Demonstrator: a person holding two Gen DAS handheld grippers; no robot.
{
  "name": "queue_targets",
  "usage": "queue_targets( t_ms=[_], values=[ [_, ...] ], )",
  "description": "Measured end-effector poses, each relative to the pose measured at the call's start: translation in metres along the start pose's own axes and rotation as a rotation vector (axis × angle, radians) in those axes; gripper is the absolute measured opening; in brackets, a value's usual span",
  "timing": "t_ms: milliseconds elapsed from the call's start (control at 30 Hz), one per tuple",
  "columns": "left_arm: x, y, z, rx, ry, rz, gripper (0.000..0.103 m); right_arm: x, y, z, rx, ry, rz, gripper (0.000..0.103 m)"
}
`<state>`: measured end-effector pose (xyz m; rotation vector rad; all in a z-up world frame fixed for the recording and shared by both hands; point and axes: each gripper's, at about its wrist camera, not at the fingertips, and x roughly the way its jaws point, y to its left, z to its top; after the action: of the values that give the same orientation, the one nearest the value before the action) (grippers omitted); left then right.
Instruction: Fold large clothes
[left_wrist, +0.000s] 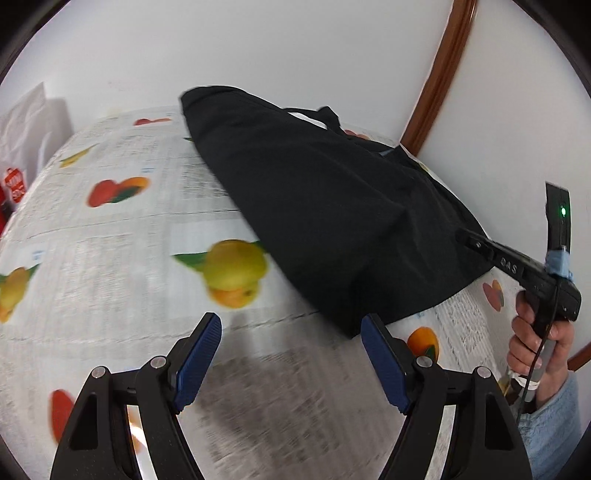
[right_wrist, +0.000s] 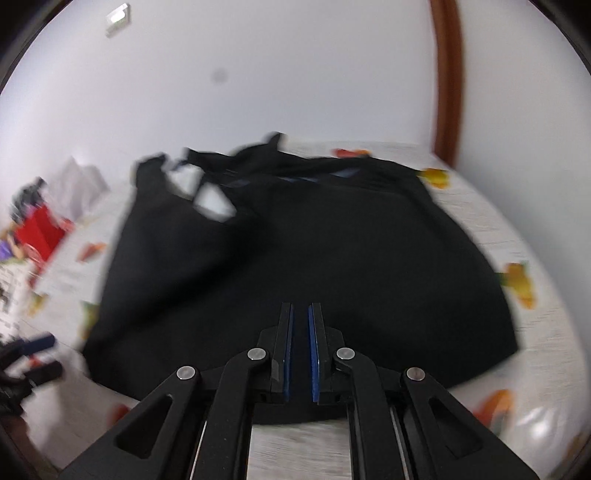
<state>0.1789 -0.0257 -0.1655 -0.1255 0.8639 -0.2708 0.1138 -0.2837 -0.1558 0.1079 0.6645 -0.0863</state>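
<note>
A black garment (left_wrist: 325, 206) (right_wrist: 295, 240) lies spread on the fruit-printed tablecloth (left_wrist: 110, 258), its straps toward the wall. My left gripper (left_wrist: 291, 325) is open just above the cloth, with nothing between its blue pads; the garment's near corner lies beside its right finger (left_wrist: 384, 354). My right gripper (right_wrist: 301, 308) is shut to a narrow slit over the garment's near half. In the left wrist view the right gripper (left_wrist: 461, 235) has its tip on the garment's right side, held by a hand (left_wrist: 535, 332). Whether any fabric is pinched I cannot tell.
The table stands against a white wall with a brown frame (left_wrist: 439, 74) (right_wrist: 447, 74) at the right. A white bag (left_wrist: 33, 122) and red items (right_wrist: 40, 229) sit at the table's left end. Bare tablecloth (right_wrist: 535, 350) shows left and right of the garment.
</note>
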Motion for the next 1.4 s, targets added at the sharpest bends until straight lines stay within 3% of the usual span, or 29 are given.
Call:
queue_targets(
  t_ms=[167,267,400,467,533,633,800,1200,1267,1300,1333,1400],
  values=[
    [0.02,-0.018,0.006,-0.006,0.005,-0.029,0.058,0.02,-0.039,-0.012,-0.028,0.105,-0.056,0.012],
    [0.033,-0.021,0.005,-0.049,0.023,0.0,0.036,0.026,-0.041,-0.017,-0.055,0.114,-0.055,0.012],
    [0.03,-0.017,0.002,-0.093,-0.011,0.004,0.021,0.028,-0.029,-0.016,-0.113,0.129,-0.115,0.012],
    [0.028,-0.016,0.0,-0.106,-0.019,0.006,0.009,0.029,-0.022,-0.016,-0.16,0.135,-0.146,0.012],
    [0.025,-0.015,-0.002,-0.089,-0.018,0.024,0.006,0.029,-0.017,-0.016,-0.179,0.135,-0.163,0.009],
    [0.018,-0.003,-0.008,-0.113,-0.017,-0.009,0.005,0.027,-0.009,-0.019,-0.192,0.13,-0.185,0.004],
    [-0.002,0.015,-0.013,-0.125,-0.041,-0.007,0.005,0.02,0.008,-0.024,-0.192,0.125,-0.163,0.003],
    [-0.061,0.098,-0.045,-0.181,-0.046,0.062,0.005,0.005,0.088,-0.03,-0.225,0.145,0.054,0.004],
    [-0.063,0.103,-0.047,-0.182,-0.028,0.044,0.007,0.003,0.092,-0.022,-0.185,0.168,0.122,0.012],
    [-0.064,0.104,-0.048,-0.18,-0.017,0.033,0.008,0.004,0.094,-0.015,-0.156,0.167,0.157,0.023],
    [-0.064,0.104,-0.048,-0.18,-0.015,0.023,0.009,0.002,0.095,-0.01,-0.128,0.16,0.198,0.042],
    [-0.065,0.103,-0.051,-0.18,-0.02,0.011,0.011,-0.002,0.101,0.002,-0.108,0.127,0.269,0.063]
  ],
)
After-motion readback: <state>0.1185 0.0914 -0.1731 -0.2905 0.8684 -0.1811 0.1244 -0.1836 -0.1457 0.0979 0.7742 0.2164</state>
